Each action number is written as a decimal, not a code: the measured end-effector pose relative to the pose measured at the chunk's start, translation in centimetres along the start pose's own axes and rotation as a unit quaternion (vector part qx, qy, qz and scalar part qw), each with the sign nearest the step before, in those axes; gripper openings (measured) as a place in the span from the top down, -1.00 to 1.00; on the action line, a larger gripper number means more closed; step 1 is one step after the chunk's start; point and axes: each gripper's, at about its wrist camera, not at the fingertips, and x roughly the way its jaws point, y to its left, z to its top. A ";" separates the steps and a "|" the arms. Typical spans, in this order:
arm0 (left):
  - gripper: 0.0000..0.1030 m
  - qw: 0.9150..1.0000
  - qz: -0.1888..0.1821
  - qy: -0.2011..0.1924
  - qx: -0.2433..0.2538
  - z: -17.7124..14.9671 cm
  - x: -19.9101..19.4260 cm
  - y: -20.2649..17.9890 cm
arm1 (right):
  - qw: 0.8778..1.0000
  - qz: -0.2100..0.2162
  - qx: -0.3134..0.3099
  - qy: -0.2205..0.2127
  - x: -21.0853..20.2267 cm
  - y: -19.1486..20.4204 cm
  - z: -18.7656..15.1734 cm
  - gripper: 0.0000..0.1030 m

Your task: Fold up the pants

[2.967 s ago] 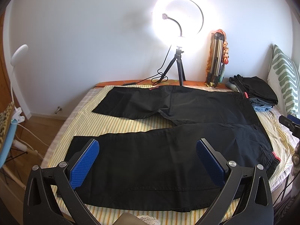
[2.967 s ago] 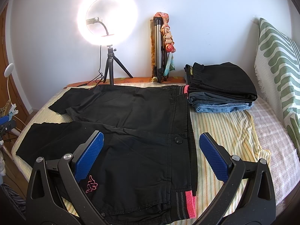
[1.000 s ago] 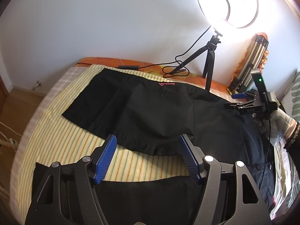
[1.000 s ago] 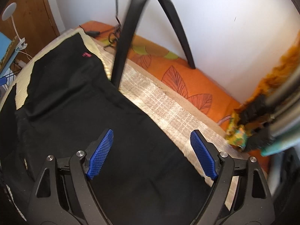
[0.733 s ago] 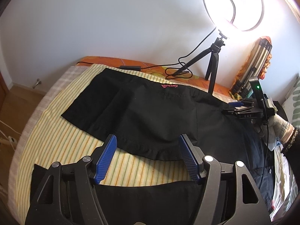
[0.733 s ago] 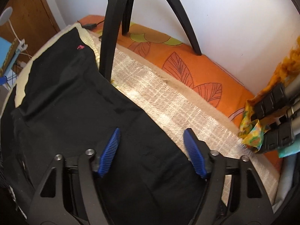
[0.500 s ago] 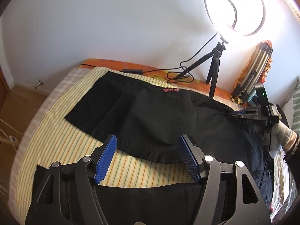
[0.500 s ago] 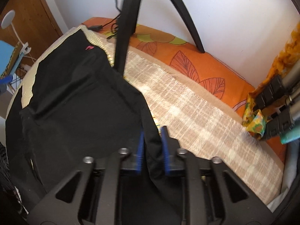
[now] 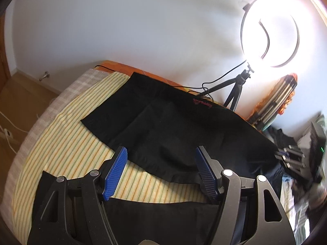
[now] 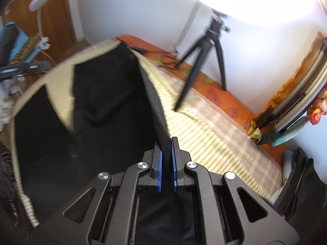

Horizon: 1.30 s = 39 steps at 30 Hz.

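Observation:
Black pants (image 9: 173, 126) lie spread on the striped bed sheet (image 9: 67, 138), one leg far, the other leg (image 9: 155, 214) under my left gripper. My left gripper (image 9: 160, 171) hovers open over the near hem of the far leg, nothing between its blue pads. In the right wrist view my right gripper (image 10: 166, 163) is closing tight on the far edge of the pants (image 10: 106, 106); both pads press on the fabric. That edge is lifted and runs taut away from the jaws. The right gripper (image 9: 290, 157) shows blurred at the right of the left wrist view.
A lit ring light on a small tripod (image 9: 269, 32) stands at the bed's far side by the wall. A folded tripod with orange cloth (image 10: 290, 102) leans further right. A pile of dark folded clothes (image 10: 302, 183) lies at the right. A white lamp (image 10: 38, 2) stands left of the bed.
My right gripper went from wide open to shut on the pants' far edge, then rose and pulled that edge up off the sheet. My left gripper stayed open and drifted a little.

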 end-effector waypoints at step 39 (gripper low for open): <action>-0.50 0.954 -0.072 0.085 -0.279 -5.7 5.1 5.9 | 0.990 0.009 0.108 -0.086 -5.5 8.9 -10.2 0.84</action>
